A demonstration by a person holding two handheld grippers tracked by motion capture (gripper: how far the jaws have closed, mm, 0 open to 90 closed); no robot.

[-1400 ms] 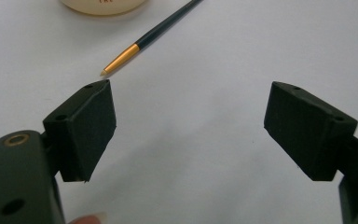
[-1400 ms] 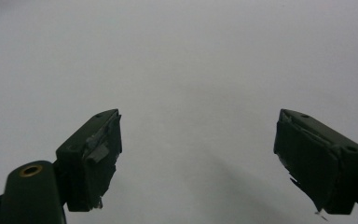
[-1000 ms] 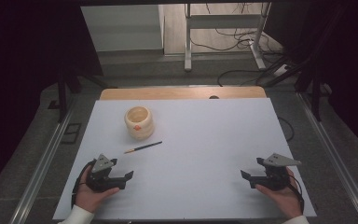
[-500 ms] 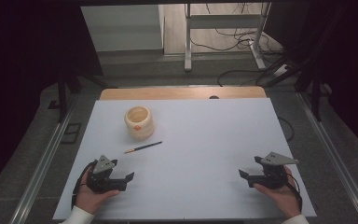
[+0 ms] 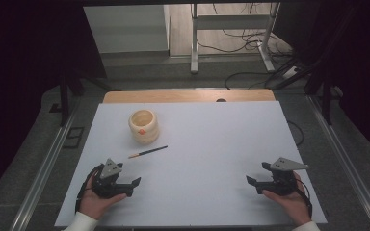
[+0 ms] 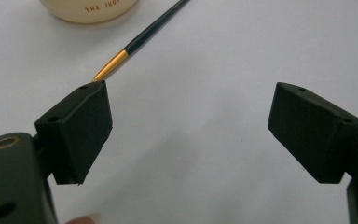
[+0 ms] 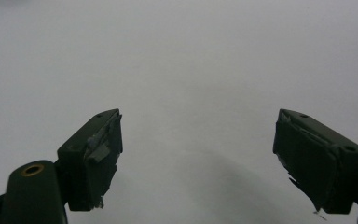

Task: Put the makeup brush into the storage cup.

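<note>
A thin brush (image 5: 148,152) is lying flat on the white bench (image 5: 212,144), just in front of the cream cup (image 5: 143,125), its gold-banded end pointing toward the left claw (image 5: 127,185); its tip is hiding behind a jaw in the left gripper view. Both claws, left and right (image 5: 253,183), are resting wide open, gripping nothing.

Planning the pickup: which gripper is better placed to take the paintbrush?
Left. The left gripper sits just below the paintbrush and cream cup, jaws open, with the brush's gold ferrule beside one jaw. The right gripper is far across the table.
</note>
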